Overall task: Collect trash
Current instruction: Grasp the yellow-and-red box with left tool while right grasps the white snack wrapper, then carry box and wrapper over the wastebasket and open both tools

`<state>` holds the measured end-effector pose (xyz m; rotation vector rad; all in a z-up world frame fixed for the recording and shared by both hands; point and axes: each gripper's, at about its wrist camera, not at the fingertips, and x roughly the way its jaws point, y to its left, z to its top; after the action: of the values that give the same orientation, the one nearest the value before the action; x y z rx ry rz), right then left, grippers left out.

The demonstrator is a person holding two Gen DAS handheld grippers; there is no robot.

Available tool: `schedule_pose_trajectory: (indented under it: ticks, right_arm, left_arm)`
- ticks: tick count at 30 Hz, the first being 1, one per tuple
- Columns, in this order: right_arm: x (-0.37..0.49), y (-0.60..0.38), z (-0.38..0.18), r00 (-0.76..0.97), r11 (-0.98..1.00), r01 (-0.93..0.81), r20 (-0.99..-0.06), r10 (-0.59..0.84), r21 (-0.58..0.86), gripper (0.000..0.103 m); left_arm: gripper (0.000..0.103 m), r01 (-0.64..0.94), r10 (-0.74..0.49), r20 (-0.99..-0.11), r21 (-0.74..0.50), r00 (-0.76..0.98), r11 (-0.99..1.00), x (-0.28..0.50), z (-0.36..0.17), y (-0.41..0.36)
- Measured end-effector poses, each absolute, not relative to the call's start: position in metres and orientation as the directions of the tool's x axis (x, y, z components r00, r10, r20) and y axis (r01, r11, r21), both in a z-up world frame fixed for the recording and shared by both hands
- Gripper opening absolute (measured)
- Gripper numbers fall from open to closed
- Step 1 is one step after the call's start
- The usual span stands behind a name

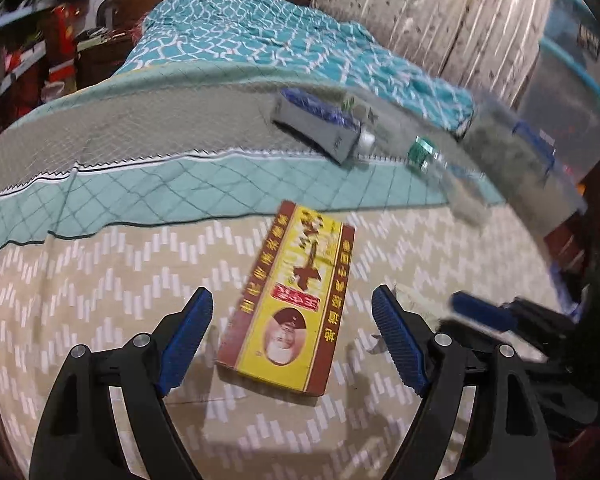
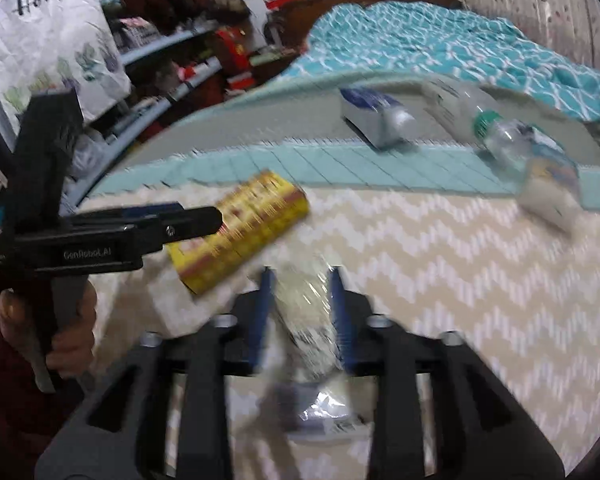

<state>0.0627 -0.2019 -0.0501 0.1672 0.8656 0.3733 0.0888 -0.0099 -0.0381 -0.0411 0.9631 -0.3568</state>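
The left tongs (image 1: 292, 340) are hovering wide open around the yellow carton (image 1: 290, 300), needing to close; the right tongs (image 2: 300, 304) are pinching a clear plastic wrapper (image 2: 310, 320).

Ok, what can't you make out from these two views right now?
- Crumpled clear wrapper in the right gripper: right wrist view, motion blur; no print readable.
- Clear bottle with a green band: left wrist view, smeared; cap end unclear.
- Grey and blue carton: text blurred in both views.
- Left gripper straddles the yellow box; contact cannot be judged.
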Motion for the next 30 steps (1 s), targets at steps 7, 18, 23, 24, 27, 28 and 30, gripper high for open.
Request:
schedule_pose_trajectory:
  ticks: [7,18,23,24,27,28,30]
  right_arm:
    - [0.036,-0.215,-0.063,0.59,0.93,-0.221,-0.719,0.368,0.294,0.077]
    - [0.034,-0.191,-0.074,0.585,0.951,-0.254,-0.755,0.297,0.178,0.041]
    - [0.041,-0.222,-0.079,0.536,0.888,-0.205,-0.712,0.453,0.411,0.017]
    - [0.042,-0.227,-0.081,0.508,0.846,-0.215,-0.684,0.524,0.488,0.017]
    - [0.046,-0.236,-0.083,0.475,0.785,-0.207,-0.642,0.602,0.584,0.017]
    - [0.047,-0.24,-0.082,0.489,0.791,-0.193,-0.642,0.591,0.581,0.02]
    - [0.05,-0.251,-0.084,0.482,0.77,-0.17,-0.63,0.609,0.615,0.02]
  left_arm:
    - [0.078,0.284,-0.25,-0.826,-0.114,0.505,0.952,0.087,-0.058,-0.02]
    - [0.059,0.302,-0.241,-0.806,-0.081,0.541,0.95,0.074,-0.053,-0.015]
    - [0.059,0.336,-0.334,-0.793,-0.174,0.51,0.926,0.061,-0.042,-0.012]
    - [0.059,0.335,-0.331,-0.793,-0.17,0.512,0.927,0.06,-0.041,-0.014]
    - [0.059,0.326,-0.303,-0.798,-0.142,0.52,0.935,0.058,-0.04,-0.014]
    - [0.059,0.32,-0.299,-0.8,-0.141,0.52,0.937,0.058,-0.04,-0.014]
    - [0.059,0.31,-0.303,-0.793,-0.153,0.529,0.938,0.057,-0.034,-0.008]
